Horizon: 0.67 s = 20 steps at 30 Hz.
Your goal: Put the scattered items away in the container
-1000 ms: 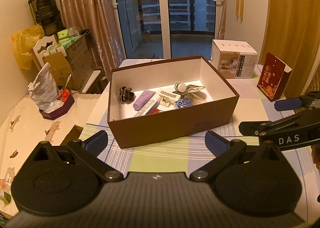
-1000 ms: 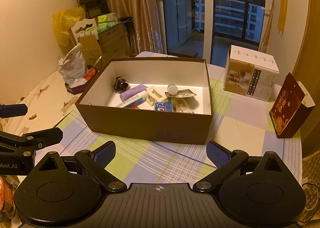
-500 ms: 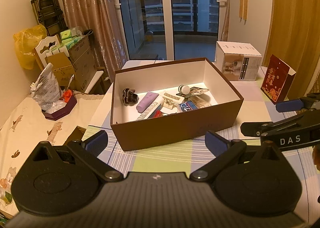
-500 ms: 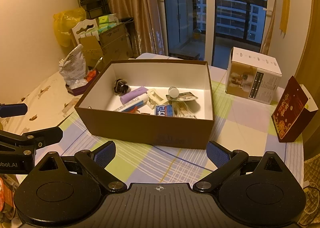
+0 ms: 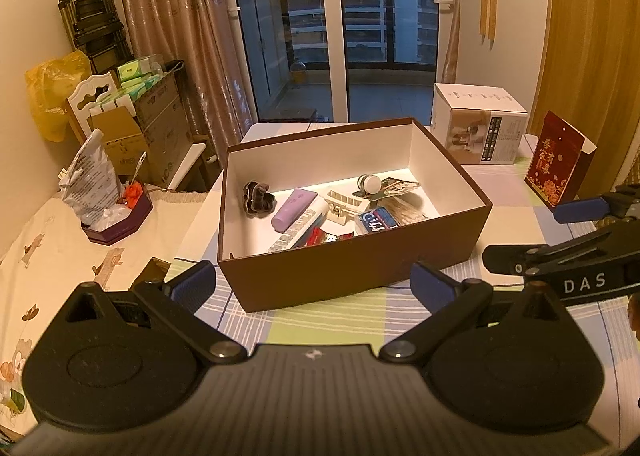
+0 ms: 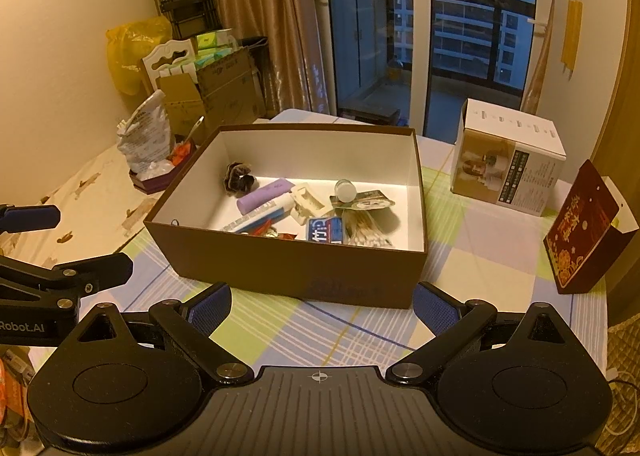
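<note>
A brown box with a white inside [image 5: 360,260] [image 6: 296,268] stands on the checked tablecloth. In it lie a dark scrunchie [image 5: 258,195] [image 6: 239,175], a purple tube [image 5: 294,203] [image 6: 264,195], a white tube [image 5: 300,225], a cream hair clip [image 5: 340,205] [image 6: 306,201], a blue packet [image 5: 376,219] [image 6: 325,230], a small round bottle [image 5: 370,183] [image 6: 346,189] and cotton swabs [image 6: 366,230]. My left gripper [image 5: 314,282] is open and empty in front of the box. My right gripper [image 6: 322,304] is open and empty, also in front of the box.
A white carton [image 5: 480,129] [image 6: 510,159] and a red gift bag [image 5: 556,163] [image 6: 588,232] stand to the right of the box. A bag in a purple tray [image 5: 104,195] [image 6: 150,151] sits on the left. Cardboard boxes [image 5: 156,127] stand behind it.
Both grippers have pulled back and risen a little, so the box looks slightly farther away. Both stay open. The items in the box have not moved.
</note>
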Available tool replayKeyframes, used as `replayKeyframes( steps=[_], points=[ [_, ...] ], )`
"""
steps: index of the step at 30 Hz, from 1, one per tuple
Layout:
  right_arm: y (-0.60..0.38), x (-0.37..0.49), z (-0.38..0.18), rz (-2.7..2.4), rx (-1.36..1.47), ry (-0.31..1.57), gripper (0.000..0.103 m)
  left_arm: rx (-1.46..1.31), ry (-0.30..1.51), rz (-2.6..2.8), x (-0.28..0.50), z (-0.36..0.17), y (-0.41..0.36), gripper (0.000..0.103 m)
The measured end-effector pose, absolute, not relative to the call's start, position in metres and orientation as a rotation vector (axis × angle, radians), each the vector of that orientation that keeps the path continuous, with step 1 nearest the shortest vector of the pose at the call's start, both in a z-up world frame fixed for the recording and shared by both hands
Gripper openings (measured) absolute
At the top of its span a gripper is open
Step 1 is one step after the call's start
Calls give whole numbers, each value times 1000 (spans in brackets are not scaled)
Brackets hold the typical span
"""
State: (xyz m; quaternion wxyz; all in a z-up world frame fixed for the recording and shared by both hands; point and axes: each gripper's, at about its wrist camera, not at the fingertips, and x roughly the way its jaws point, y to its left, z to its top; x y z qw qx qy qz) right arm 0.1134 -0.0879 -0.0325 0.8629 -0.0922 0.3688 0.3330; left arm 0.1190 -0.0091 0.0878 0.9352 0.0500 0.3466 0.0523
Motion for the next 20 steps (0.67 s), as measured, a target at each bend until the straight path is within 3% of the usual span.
replayKeyframes(
  steps=[20],
  points=[
    [-82,117,-36,709,-220,770,102,96,713,163,124,82,-1,102]
  ],
)
